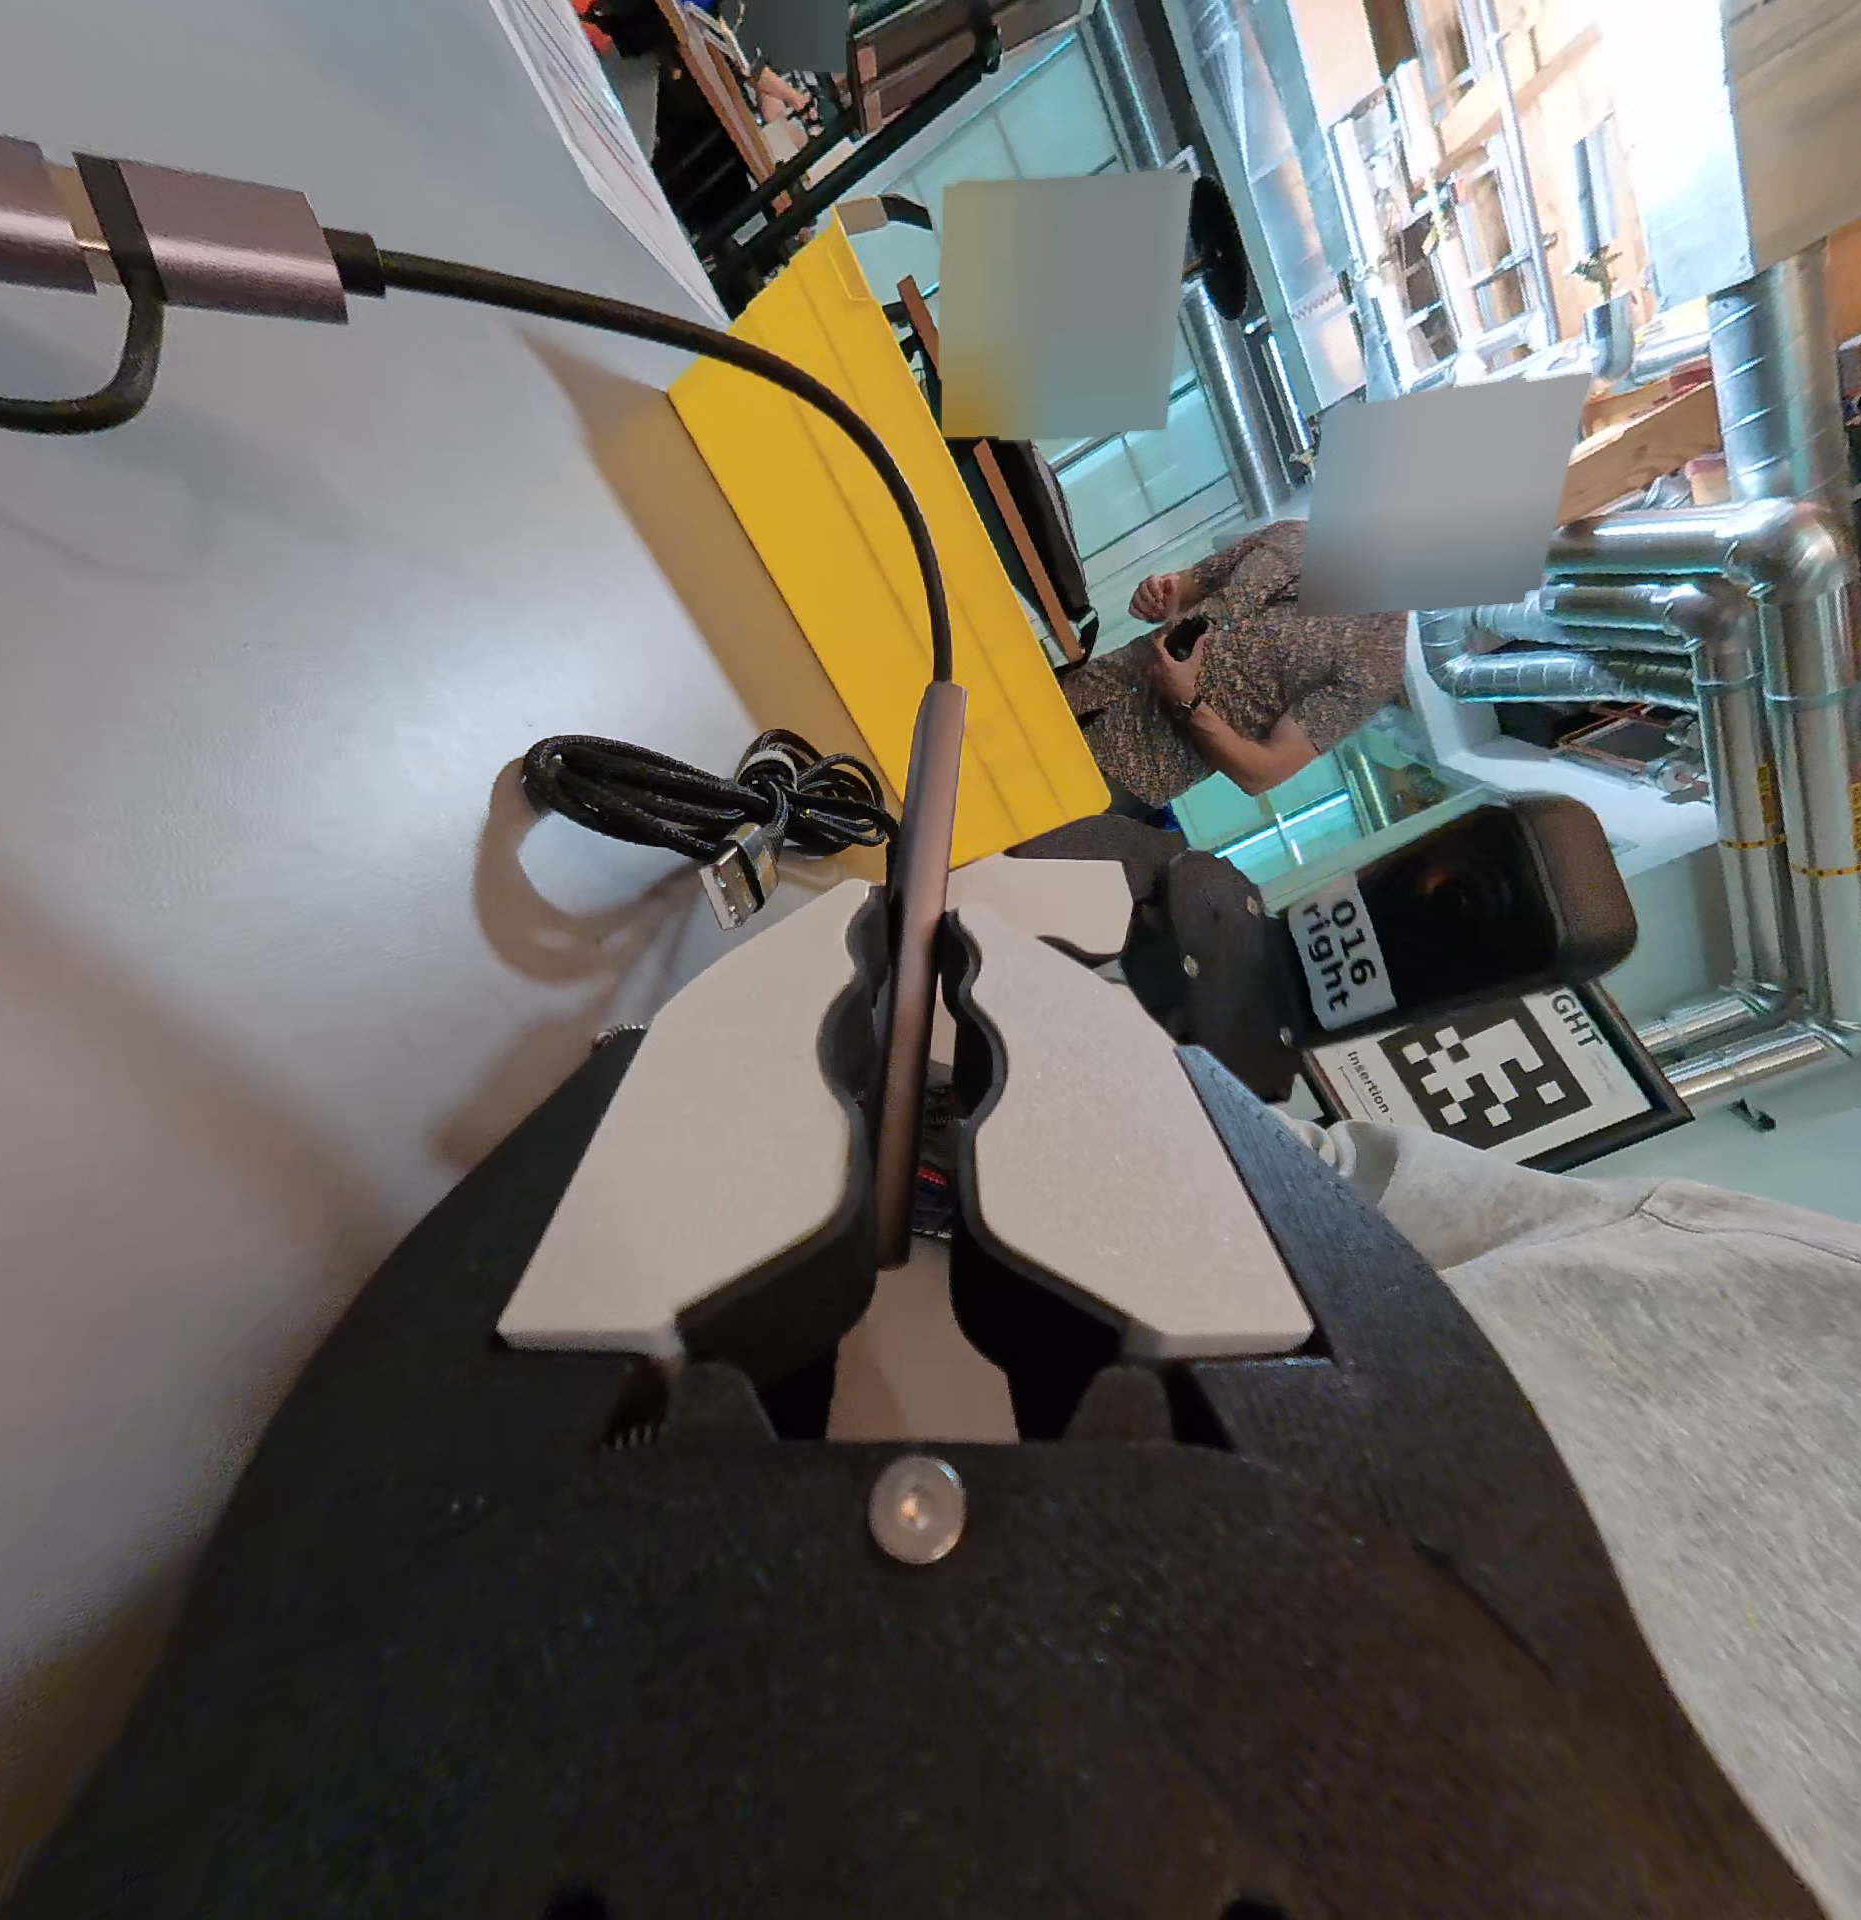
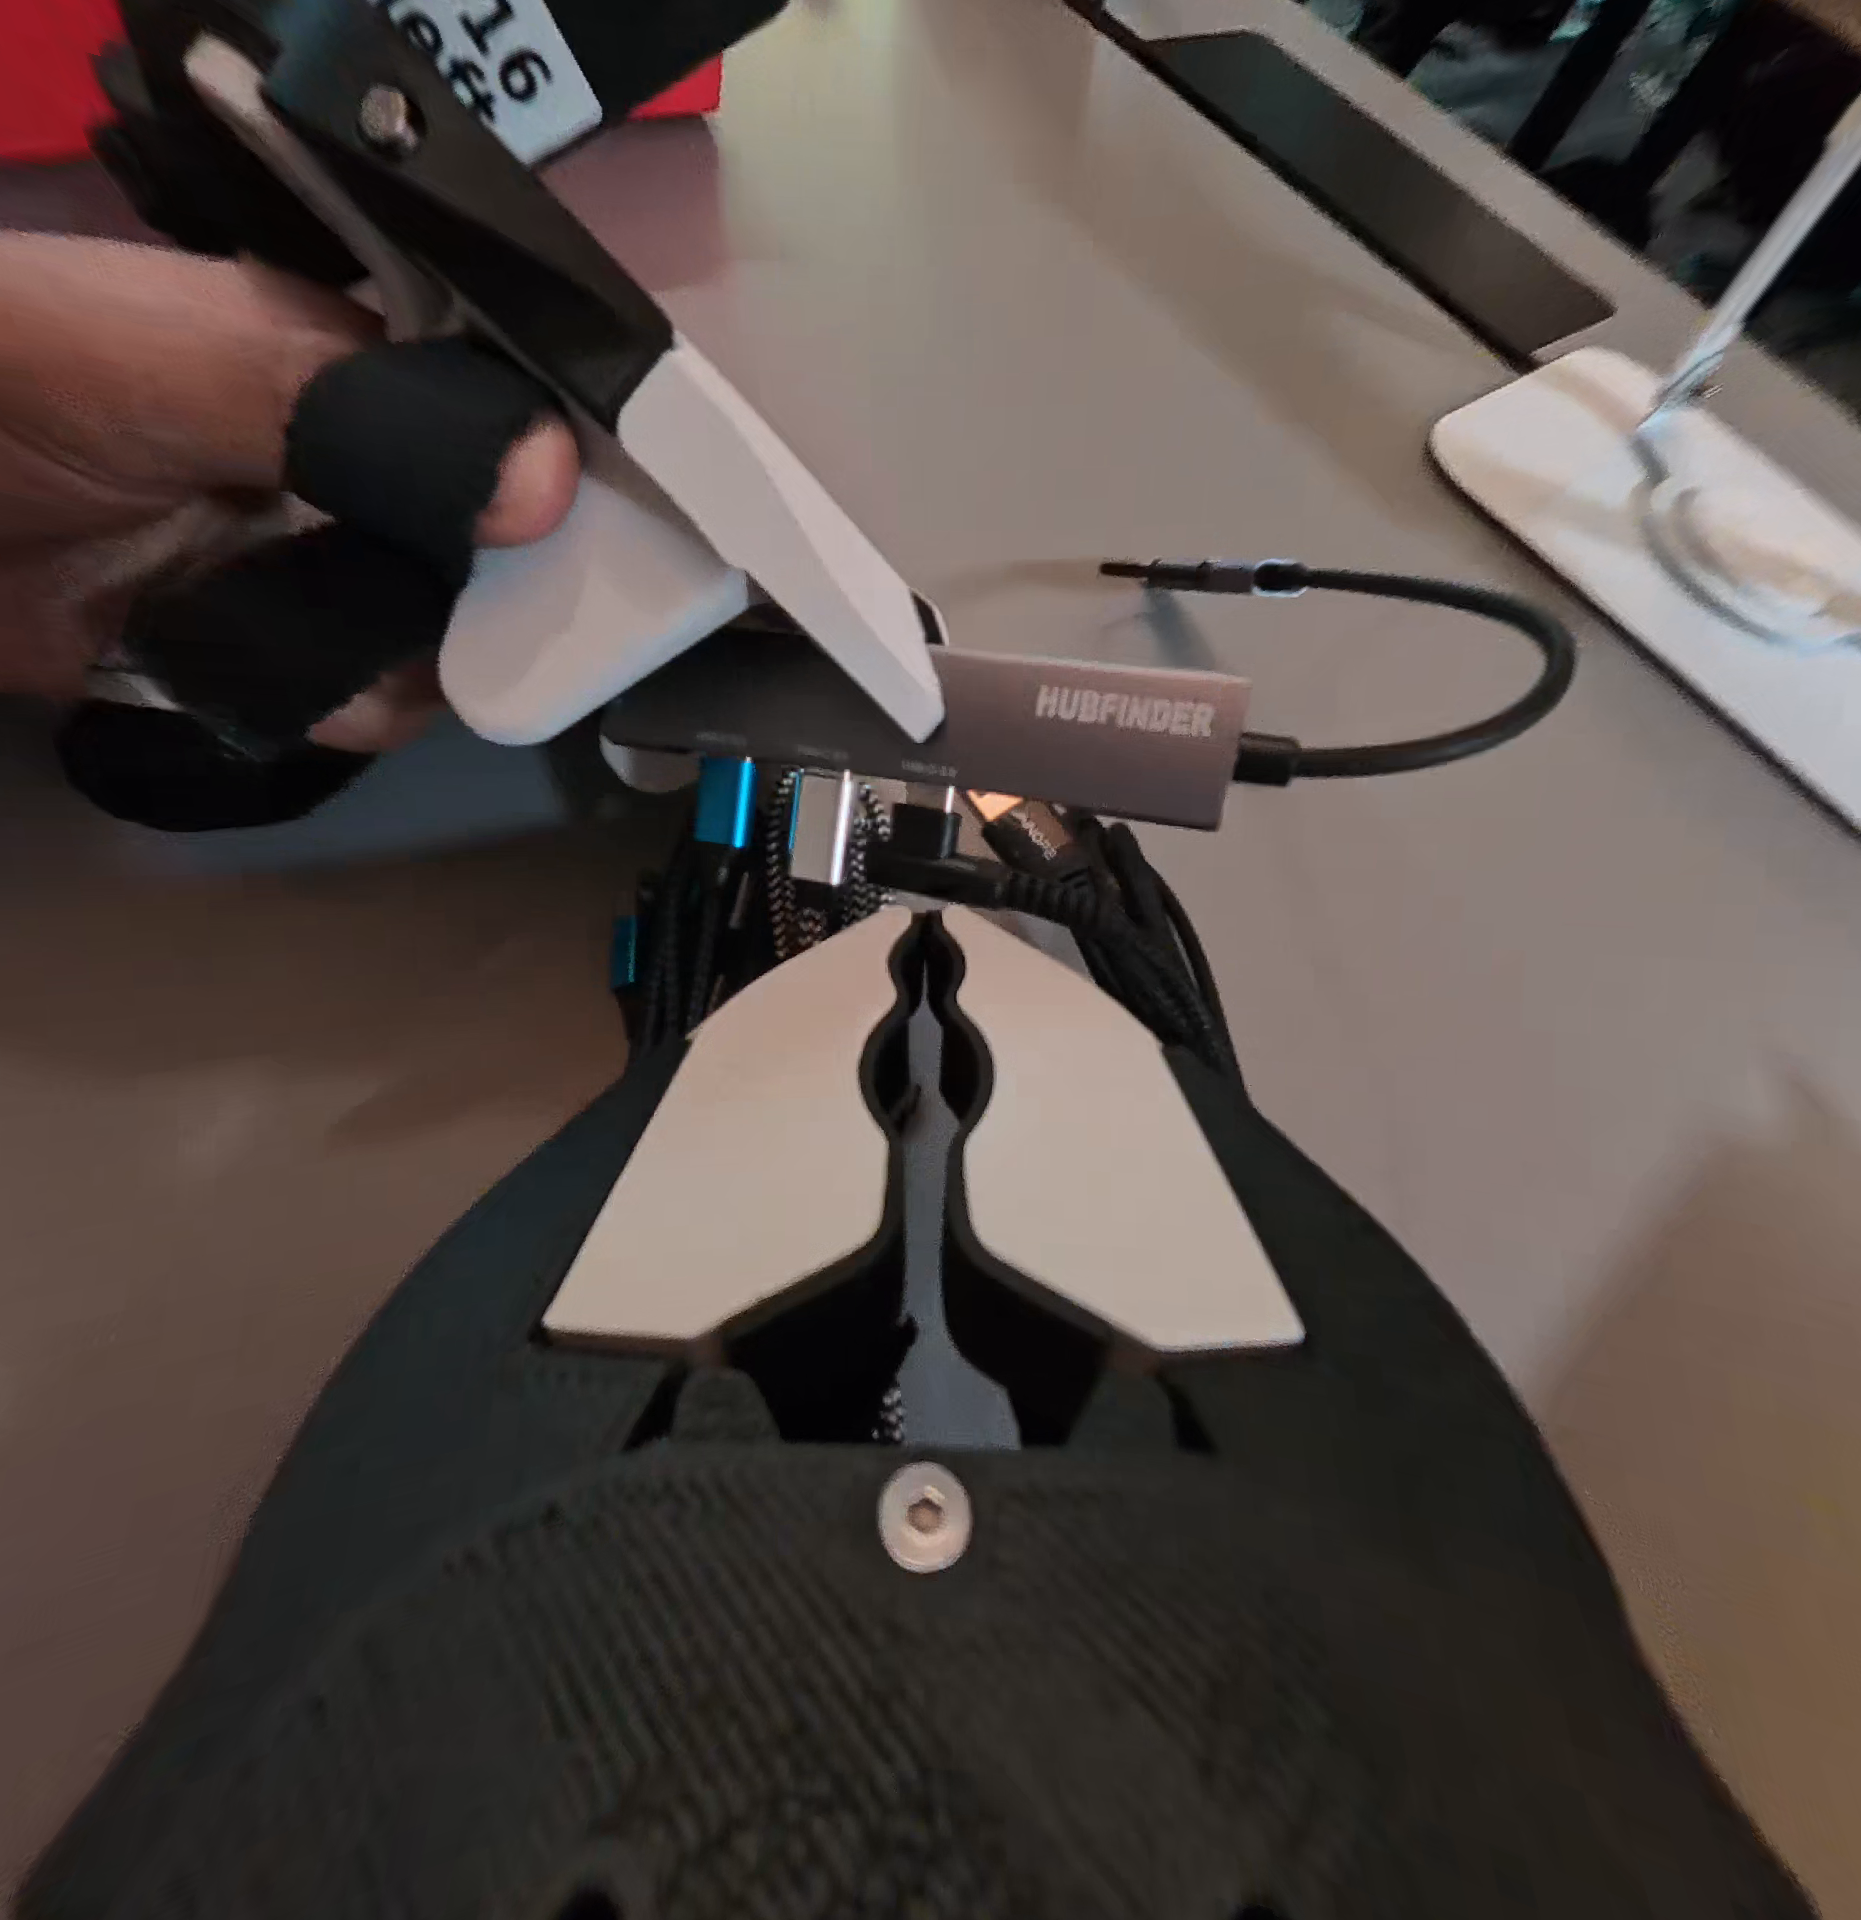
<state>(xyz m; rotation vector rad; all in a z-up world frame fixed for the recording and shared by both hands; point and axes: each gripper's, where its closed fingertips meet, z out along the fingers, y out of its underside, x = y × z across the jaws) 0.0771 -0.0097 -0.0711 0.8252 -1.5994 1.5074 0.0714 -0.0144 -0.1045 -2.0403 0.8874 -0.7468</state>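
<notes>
The left claw point(image 1: 915, 914) is squeezing one thin grey hub point(image 1: 926, 790) and holding it just above the surface point(image 1: 282, 727). The right claw point(image 2: 926, 920) is pinching nearly shut right below the hub, touching a black plug point(image 2: 926, 831); I cannot tell if it is gripping it. Four plugs are sitting along the hub's near side: blue point(image 2: 723, 805), silver point(image 2: 822, 831), the black one, and an orange-tipped one point(image 2: 1019, 831). One coiled cable point(image 1: 677, 800) is lying beside one yellow bin point(image 1: 853, 540), farther off.
</notes>
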